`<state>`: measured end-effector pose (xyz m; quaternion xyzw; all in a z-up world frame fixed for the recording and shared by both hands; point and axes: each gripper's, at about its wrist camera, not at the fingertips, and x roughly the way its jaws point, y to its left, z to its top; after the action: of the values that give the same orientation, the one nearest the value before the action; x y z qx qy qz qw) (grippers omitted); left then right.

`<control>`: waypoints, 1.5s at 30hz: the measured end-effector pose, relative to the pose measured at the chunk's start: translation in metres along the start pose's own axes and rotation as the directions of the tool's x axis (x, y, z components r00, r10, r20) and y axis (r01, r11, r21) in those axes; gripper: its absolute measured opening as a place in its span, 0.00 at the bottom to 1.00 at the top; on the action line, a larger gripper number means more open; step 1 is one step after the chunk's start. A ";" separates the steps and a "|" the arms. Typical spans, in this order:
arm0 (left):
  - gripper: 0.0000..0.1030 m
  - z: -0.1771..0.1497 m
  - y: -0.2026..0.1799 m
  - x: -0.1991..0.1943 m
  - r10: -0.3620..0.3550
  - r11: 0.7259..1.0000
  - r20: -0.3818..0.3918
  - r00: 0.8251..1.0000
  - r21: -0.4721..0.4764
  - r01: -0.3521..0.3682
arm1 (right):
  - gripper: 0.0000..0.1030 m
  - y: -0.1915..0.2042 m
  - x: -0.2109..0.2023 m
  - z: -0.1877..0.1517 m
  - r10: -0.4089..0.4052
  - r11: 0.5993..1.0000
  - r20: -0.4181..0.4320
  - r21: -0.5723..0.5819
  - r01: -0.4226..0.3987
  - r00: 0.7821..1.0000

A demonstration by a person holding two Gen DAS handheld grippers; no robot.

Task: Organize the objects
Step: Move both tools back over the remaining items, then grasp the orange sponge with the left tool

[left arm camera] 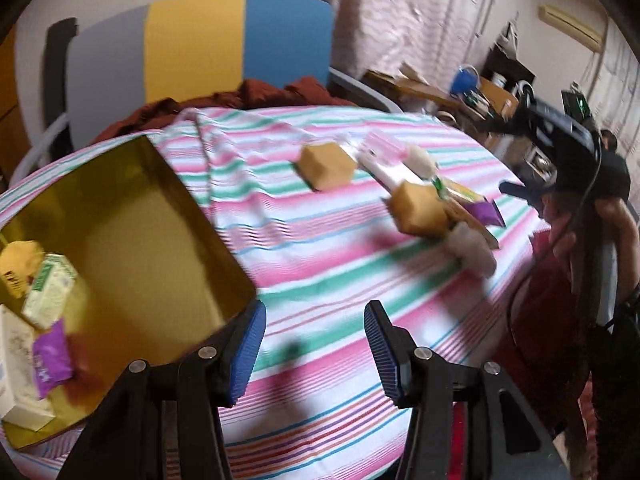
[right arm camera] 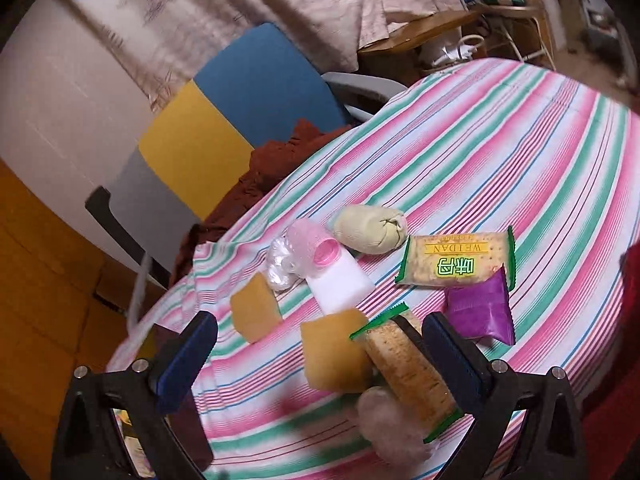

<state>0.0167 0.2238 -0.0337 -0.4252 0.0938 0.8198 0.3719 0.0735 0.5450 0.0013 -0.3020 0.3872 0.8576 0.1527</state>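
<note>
Left wrist view: your left gripper [left arm camera: 315, 344] hangs with jaws apart, empty, above the striped tablecloth [left arm camera: 320, 248]; gold tin [left arm camera: 168, 216] sits at left, packets inside.
Right wrist view: your right gripper [right arm camera: 316, 354] is spread wide over a yellow sponge [right arm camera: 336, 350] and cracker packet [right arm camera: 412, 372], gripping neither.

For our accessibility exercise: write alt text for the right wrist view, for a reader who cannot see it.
An open hand-held gripper hovers over a striped tablecloth scattered with small items: two tan sponge blocks, two cracker packets, a purple sachet, a white bottle with a pink cap and a rolled sock. A colourful chair stands behind.
</note>
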 end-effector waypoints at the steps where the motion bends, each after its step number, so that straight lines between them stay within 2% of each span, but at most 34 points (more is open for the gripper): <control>1: 0.50 0.001 -0.004 0.003 -0.009 1.000 -0.007 1.000 0.011 0.009 | 1.00 -0.001 0.001 0.000 0.010 1.000 -0.007 0.010 -0.009 1.000; 10: 0.50 0.014 -0.026 0.039 -0.053 0.997 -0.070 0.996 0.045 0.056 | 1.00 -0.009 0.002 -0.001 0.077 0.996 -0.019 0.054 -0.076 0.997; 24: 0.51 0.054 -0.070 0.084 -0.108 0.984 -0.088 0.990 0.132 0.119 | 1.00 -0.015 0.000 0.000 0.131 0.987 -0.012 0.098 -0.130 0.991; 30: 0.51 0.073 -0.085 0.103 -0.158 0.974 -0.100 0.982 0.144 0.172 | 1.00 -0.017 0.003 0.002 0.147 0.984 -0.022 0.105 -0.144 0.989; 34: 0.62 0.084 -0.100 0.112 -0.195 0.959 -0.098 0.976 0.189 0.211 | 1.00 -0.017 0.004 0.002 0.150 0.983 -0.025 0.108 -0.147 0.988; 41: 0.63 0.096 -0.120 0.142 -0.174 0.950 -0.135 0.975 0.237 0.202 | 0.99 -0.018 0.003 0.001 0.144 0.984 -0.028 0.112 -0.140 0.989; 45: 0.64 0.099 -0.122 0.154 -0.152 0.952 -0.125 0.980 0.248 0.179 | 1.00 -0.025 0.003 0.002 0.143 0.979 -0.021 0.151 -0.138 0.990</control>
<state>-0.0170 0.4382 -0.0704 -0.4220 0.1831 0.7430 0.4861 0.0829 0.5628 -0.0138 -0.2753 0.4729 0.8301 0.1078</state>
